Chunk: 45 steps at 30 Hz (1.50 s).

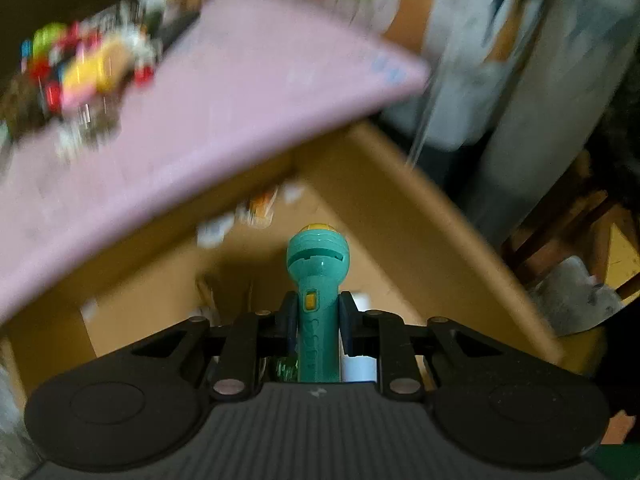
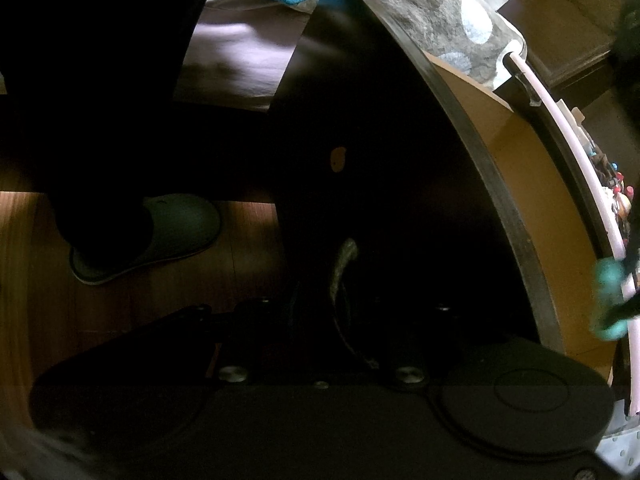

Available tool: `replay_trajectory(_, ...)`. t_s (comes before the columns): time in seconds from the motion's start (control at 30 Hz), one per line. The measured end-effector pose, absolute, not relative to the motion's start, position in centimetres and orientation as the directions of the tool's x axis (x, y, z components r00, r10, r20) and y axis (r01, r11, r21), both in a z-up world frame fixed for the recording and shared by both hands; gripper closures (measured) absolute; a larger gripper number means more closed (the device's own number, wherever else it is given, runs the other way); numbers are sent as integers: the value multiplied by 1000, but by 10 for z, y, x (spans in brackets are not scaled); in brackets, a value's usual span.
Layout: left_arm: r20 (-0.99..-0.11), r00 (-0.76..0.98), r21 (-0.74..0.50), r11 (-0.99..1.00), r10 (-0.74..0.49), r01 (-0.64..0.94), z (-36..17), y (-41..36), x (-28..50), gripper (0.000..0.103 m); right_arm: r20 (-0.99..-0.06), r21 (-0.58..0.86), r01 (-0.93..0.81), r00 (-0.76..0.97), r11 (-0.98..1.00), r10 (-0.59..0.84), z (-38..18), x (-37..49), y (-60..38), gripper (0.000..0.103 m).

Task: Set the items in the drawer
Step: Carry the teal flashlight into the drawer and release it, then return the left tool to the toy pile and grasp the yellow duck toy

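A teal toy torch (image 1: 318, 280) with yellow lens and switch, gripped by its handle, points over the open wooden drawer (image 1: 420, 216).

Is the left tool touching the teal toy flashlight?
Touching. In the left wrist view, the left tool has both fingers pressed against the handle of the teal toy flashlight, with no gap.

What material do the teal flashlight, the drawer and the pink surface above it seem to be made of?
Teal flashlight: moulded plastic, smooth with a slight gloss. Drawer: probably wood or fibreboard, with flat matte tan panels. Pink surface: uncertain, matte and blurred; perhaps a mat or a painted top.
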<state>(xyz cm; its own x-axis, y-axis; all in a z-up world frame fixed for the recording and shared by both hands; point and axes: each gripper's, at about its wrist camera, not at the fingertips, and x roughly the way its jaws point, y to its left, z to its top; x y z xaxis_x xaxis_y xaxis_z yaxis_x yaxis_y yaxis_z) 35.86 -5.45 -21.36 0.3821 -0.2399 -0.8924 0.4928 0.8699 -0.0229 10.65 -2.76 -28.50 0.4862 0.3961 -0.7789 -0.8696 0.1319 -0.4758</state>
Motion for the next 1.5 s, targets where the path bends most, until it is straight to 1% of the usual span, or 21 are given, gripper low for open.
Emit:
replay_trajectory(0.17, -925, 334, -13, 894, -181, 448, -257, -58, 372, 83, -778, -476, -870, 485, 129, 400, -285, 106, -28, 84)
replay_trajectory(0.37, -940, 312, -1, 914, -140, 405, -290, -68, 385, 83, -775, -475, -871, 482, 125, 408, -285, 106, -30, 84)
replay_trajectory(0.47, -937, 324, 4, 922, -132, 388, -297, -69, 389, 82, -775, -475, -871, 481, 123, 410, -285, 106, -30, 85)
replay_trajectory(0.53, -940, 310, -15, 923, -145, 385, -297, -68, 391, 68, -775, -475, -872, 480, 123, 410, -284, 106, -30, 85)
replay_trajectory(0.57, -937, 318, -13, 923, -145, 384, -295, -68, 390, 41, -776, -475, -872, 480, 123, 410, -284, 106, -30, 85)
replay_trajectory(0.6, -930, 337, -6, 924, -146, 383, -291, -66, 388, 31, -776, -475, -871, 480, 124, 409, -284, 106, -30, 85)
replay_trajectory(0.8, -905, 383, -35, 928, -188, 371, -254, -52, 376, 31, -776, -476, -871, 482, 125, 407, -284, 105, -29, 85)
replay_trajectory(1.0, -855, 463, -51, 926, -234, 374, -193, -33, 355, 31, -776, -477, -870, 484, 127, 405, -285, 105, -28, 84)
replay_trajectory(1.17, -774, 587, -39, 943, -238, 331, -142, -18, 349, 31, -776, -477, -870, 485, 127, 404, -285, 105, -28, 84)
replay_trajectory(1.3, -690, 691, -17, 959, -215, 282, -111, -9, 364, 31, -776, -477, -869, 485, 128, 403, -285, 105, -28, 83)
replay_trajectory(1.37, -657, 727, -5, 965, -199, 261, -102, -6, 377, 31, -776, -477, -869, 485, 127, 404, -285, 105, -28, 83)
replay_trajectory(1.5, -619, 766, -6, 976, -176, 220, -94, 0, 413, 31, -775, -478, -869, 485, 126, 405, -285, 105, -28, 83)
